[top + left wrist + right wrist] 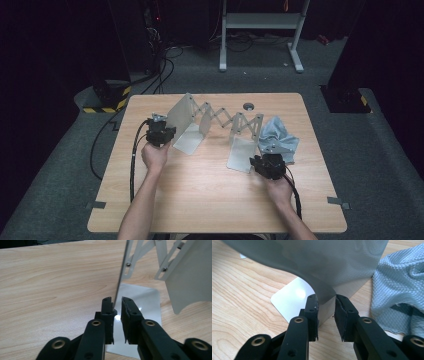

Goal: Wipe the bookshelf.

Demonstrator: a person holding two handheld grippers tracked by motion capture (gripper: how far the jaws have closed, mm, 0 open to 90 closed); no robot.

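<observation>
A grey metal expanding rack (225, 118) with scissor links stands across the far half of the wooden table (200, 190). My left gripper (171, 133) is at its left end plate (180, 116). In the left gripper view the thin upright plate (122, 272) runs down between the jaws of the left gripper (117, 300), against the left jaw, with a slit before the right one. My right gripper (258, 161) is at the right end plate (247, 133). The curved plate (317, 262) sits between the narrowly parted jaws of the right gripper (325, 297).
A crumpled grey-blue cloth (280, 138) lies just right of the rack's right end, close to my right gripper; it shows as textured cloth (397, 282) in the right gripper view. A small round grey cap (248, 106) sits in the table behind the rack.
</observation>
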